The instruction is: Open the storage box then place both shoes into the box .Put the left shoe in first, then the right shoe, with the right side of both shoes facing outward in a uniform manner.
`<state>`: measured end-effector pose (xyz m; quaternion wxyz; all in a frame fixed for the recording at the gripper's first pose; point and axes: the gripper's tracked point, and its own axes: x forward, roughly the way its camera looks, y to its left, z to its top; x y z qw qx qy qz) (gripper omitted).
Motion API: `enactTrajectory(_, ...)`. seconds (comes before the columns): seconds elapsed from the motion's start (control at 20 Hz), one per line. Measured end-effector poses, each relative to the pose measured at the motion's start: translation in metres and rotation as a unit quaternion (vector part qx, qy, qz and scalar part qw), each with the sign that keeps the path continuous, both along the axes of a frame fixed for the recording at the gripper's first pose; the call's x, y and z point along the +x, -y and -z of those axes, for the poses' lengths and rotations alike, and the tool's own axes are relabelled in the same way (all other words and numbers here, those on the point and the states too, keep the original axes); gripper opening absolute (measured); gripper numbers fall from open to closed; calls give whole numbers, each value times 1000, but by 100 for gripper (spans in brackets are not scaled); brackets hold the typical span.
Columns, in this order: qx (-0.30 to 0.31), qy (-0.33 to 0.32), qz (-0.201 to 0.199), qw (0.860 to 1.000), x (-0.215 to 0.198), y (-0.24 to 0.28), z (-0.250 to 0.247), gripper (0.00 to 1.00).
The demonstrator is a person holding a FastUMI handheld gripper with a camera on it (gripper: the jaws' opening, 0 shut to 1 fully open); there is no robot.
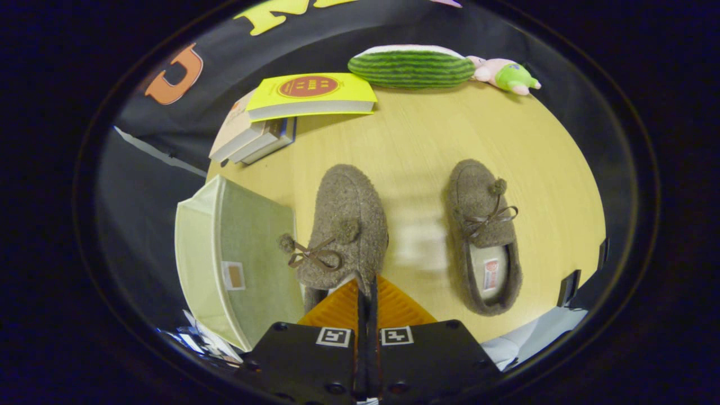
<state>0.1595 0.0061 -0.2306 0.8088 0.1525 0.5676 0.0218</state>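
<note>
- Pale green fabric storage box (pixel 236 259) sits at the left edge of the tabletop (pixel 450 140), left of the jaws; small square label on its side, print too small to read.
- Stack of books (pixel 253 135) beyond the box, spines and page edges showing; no readable text.
- Yellow book (pixel 312 93) lies on top of the stack, red round emblem on the cover, its writing too small to read.
- Left-hand brown fuzzy shoe (pixel 346 225), toe pointing away, just ahead of the jaws; pom-pom and brown lace bow on the upper, bow hanging toward the box.
- Gripper (pixel 367 287): the jaws are closed nearly flat together with the heel rim of that shoe pinched between the fingers; square black-and-white markers on the gripper body.
- Green striped watermelon plush (pixel 410 67) at the far edge of the tabletop, beyond both shoes.
- Right-hand brown shoe (pixel 484 236) lies well apart from the first, right of the jaws, opening toward the camera; red-and-white insole label, unreadable.
- Pink and green soft toy (pixel 506 74) touching the watermelon's right end.
</note>
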Motion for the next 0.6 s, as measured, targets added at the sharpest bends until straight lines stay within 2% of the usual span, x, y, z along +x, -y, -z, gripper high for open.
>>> enactTrajectory(0.3, 8, 24, -8, 1000, -6, -39, -51, 6)
enactTrajectory(0.6, 7, 54, -42, 998, -15, -92, -97, 6)
